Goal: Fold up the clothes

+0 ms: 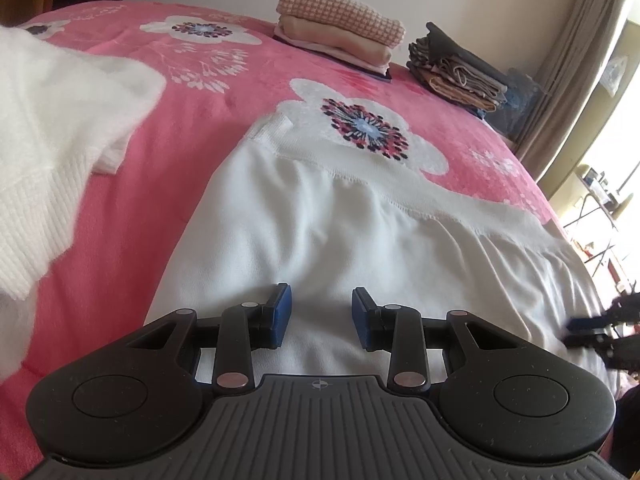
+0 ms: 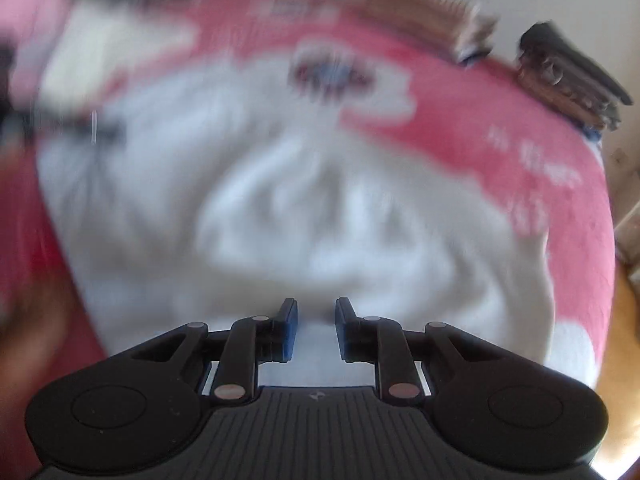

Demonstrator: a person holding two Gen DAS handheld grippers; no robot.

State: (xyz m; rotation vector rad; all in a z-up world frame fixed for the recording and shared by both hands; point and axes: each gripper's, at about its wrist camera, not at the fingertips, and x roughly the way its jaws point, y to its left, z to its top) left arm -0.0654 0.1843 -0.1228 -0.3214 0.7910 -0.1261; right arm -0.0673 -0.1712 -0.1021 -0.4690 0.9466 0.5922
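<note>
white garment (image 1: 320, 232) lies just ahead of both claws | left claw (image 1: 320, 316) parted, empty | right claw (image 2: 316, 326) parted, empty

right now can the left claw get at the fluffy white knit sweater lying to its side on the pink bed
Probably yes. The left claw stands open over the smooth white garment, and only bare pink floral blanket lies between it and the fluffy white knit sweater.

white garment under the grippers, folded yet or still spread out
Spread out: the white garment lies flat and wide across the pink bedspread, waistband showing, no fold.
</note>
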